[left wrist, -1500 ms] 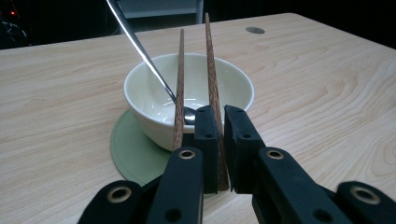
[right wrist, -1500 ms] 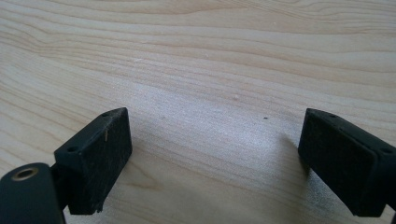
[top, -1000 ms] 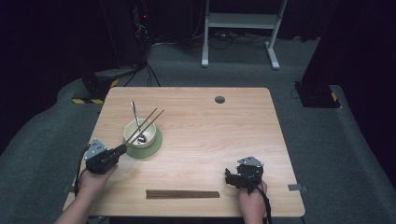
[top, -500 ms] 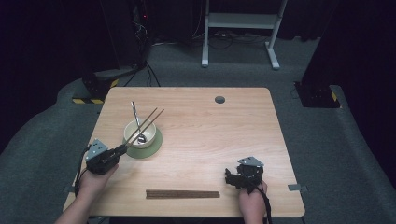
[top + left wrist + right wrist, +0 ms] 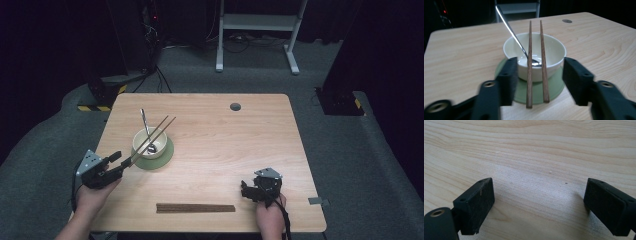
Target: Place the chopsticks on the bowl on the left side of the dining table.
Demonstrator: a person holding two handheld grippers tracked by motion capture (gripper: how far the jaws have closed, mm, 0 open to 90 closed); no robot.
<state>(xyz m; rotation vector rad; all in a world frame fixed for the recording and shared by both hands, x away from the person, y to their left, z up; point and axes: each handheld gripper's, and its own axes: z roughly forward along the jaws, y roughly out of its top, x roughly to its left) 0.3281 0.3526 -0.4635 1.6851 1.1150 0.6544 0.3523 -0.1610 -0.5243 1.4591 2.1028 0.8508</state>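
Note:
A cream bowl [image 5: 150, 143] stands on a green coaster [image 5: 165, 155] at the table's left. A metal spoon [image 5: 145, 122] leans in the bowl, and two brown chopsticks [image 5: 155, 136] lie side by side across its rim. In the left gripper view the chopsticks [image 5: 541, 60] run from the bowl [image 5: 554, 52] down to the coaster [image 5: 556, 87], with their near ends between my jaws. My left gripper [image 5: 122, 161] [image 5: 539, 77] is open and touches neither stick. My right gripper [image 5: 245, 190] [image 5: 539, 205] rests open over bare wood at the near right.
A long dark-brown strip [image 5: 195, 207] lies flat near the table's front edge, between my two hands. A round grommet hole [image 5: 235, 106] sits at the back of the wooden table [image 5: 240, 145]. Dark floor, cables and a white stand surround the table.
My left gripper has drawn back a little toward the near left, away from the bowl. The chopsticks, bowl and right gripper have not moved.

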